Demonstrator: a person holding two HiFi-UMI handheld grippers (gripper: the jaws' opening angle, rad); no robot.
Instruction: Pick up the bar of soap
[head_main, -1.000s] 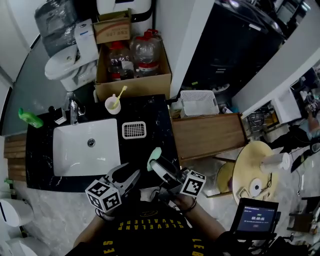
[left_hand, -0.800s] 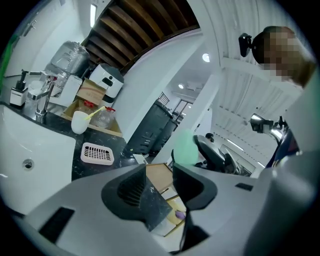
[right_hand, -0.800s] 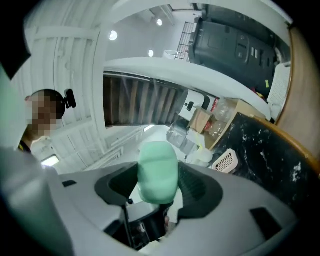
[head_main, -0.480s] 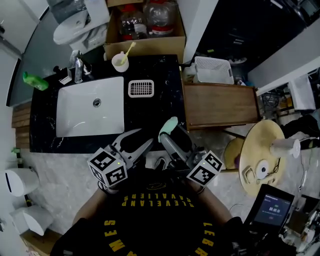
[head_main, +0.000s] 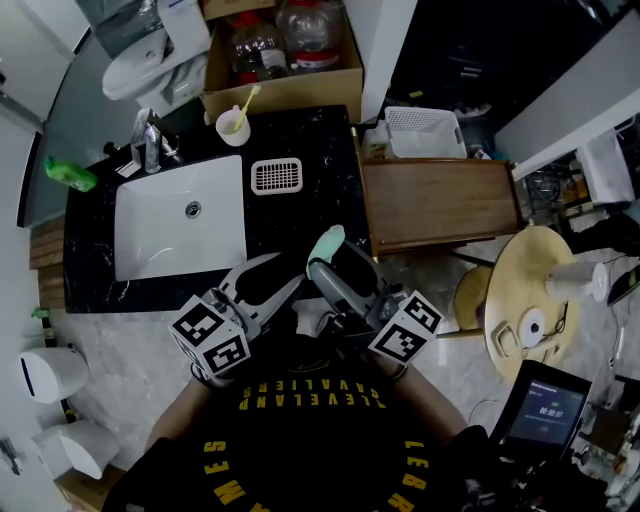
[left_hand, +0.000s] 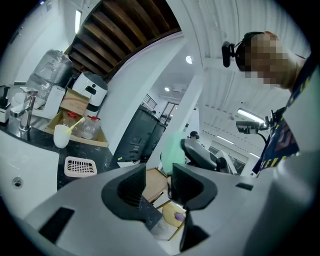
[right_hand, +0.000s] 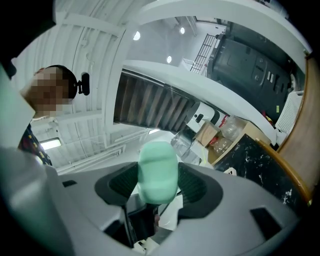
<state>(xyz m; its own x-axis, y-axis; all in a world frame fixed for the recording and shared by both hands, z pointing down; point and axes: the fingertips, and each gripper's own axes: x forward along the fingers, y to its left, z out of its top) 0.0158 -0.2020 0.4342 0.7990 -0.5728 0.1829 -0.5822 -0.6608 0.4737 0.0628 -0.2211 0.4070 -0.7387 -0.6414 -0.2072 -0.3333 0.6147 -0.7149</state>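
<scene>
A pale green bar of soap (head_main: 325, 243) sticks out between the jaws of my right gripper (head_main: 322, 255), which is shut on it and held up in front of the person's chest, over the front edge of the black counter (head_main: 300, 215). In the right gripper view the soap (right_hand: 158, 171) fills the gap between the two dark pads. My left gripper (head_main: 271, 275) is beside it on the left, open, with nothing between its fingers. From the left gripper view the soap (left_hand: 172, 150) shows as a blurred green shape beyond my left gripper (left_hand: 157, 186).
On the black counter sit a white sink (head_main: 180, 230), a white slotted soap dish (head_main: 276, 176), a cup with a toothbrush (head_main: 234, 126) and a tap (head_main: 146, 140). A green bottle (head_main: 68, 175) lies far left. A wooden table (head_main: 440, 205) adjoins at the right.
Both grippers and the held soap have shifted slightly left and up in the head view as the head camera moved. The right gripper's hold on the soap is unchanged.
</scene>
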